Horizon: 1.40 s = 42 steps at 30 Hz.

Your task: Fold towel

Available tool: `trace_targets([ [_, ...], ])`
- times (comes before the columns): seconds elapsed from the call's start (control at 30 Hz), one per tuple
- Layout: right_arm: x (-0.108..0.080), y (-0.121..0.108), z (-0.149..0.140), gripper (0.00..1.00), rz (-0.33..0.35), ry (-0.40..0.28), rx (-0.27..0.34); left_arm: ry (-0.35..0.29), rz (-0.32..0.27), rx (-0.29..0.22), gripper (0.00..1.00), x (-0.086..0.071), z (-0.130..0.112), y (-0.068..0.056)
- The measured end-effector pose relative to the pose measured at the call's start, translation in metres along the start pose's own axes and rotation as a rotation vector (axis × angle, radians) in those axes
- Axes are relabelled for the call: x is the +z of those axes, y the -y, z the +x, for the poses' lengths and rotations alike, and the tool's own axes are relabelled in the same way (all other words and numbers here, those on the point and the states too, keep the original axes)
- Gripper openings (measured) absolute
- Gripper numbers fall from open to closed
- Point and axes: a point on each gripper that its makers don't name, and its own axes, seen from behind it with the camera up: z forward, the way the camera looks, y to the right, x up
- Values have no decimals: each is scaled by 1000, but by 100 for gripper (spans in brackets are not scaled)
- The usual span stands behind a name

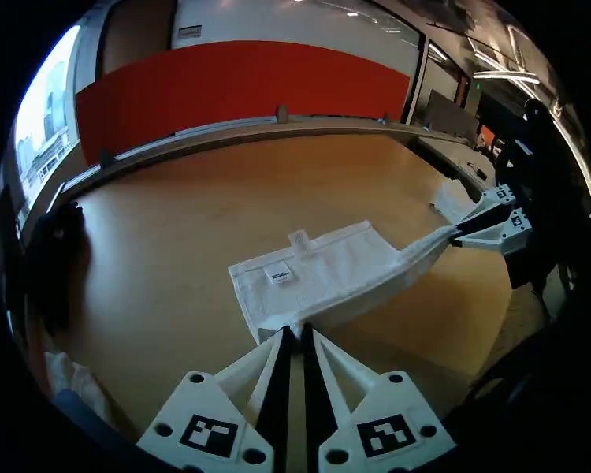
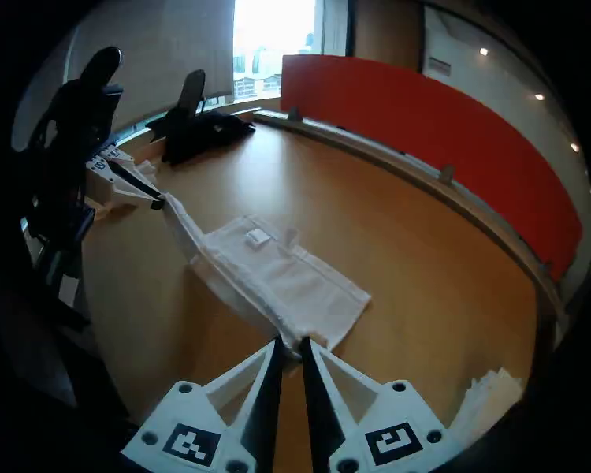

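- In the left gripper view, a bright window [image 1: 47, 134] is at the far left. Below it a dark object [image 1: 55, 244] stands at the table edge; I cannot tell what it is.
- A crumpled white cloth [image 1: 71, 378] lies at the lower left, near the same edge.
- The wooden table [image 1: 177, 236] is wide, and a red partition [image 1: 240, 87] runs along its far side.
- The towel [image 1: 327, 272] is white and lies near the middle of the table. Most of it is flat, with a small label [image 1: 278, 273] facing up.
- The left gripper [image 1: 295, 335] is at the bottom of this view. Its jaws are closed to a narrow slit and they clamp the near corner of the towel.
- The right gripper [image 1: 459, 233] is at the right and pinches the other corner of the same long edge. This edge is raised off the table between the two grippers.
- Just behind the right gripper, a second white cloth [image 1: 453, 201] rests on the table.
- In the right gripper view, a black office chair [image 2: 189, 91] stands at the upper left, with a dark bundle [image 2: 209, 126] on the table in front of it.
- At the lower right of this view, a pile of white cloths [image 2: 492, 394] lies near the table edge, well apart from the towel.
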Motion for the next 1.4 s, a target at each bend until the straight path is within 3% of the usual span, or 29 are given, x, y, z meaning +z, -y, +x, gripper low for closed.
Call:
trace_targets([
  [0.2, 15, -13, 2, 17, -6, 13, 20, 1, 14, -11, 10, 17, 5, 9],
  [0.47, 35, -28, 4, 17, -13, 35, -2, 11, 34, -31, 10, 41, 7, 20],
  [1.1, 73, -37, -18, 17, -9, 79, 33, 42, 62, -28, 11, 81, -13, 33],
  [1.23, 84, -40, -25, 20, -19, 84, 42, 46, 74, -23, 13, 92, -17, 37],
  [1.4, 93, -44, -31, 29, -38, 87, 49, 52, 96, -16, 20, 102, -21, 43],
])
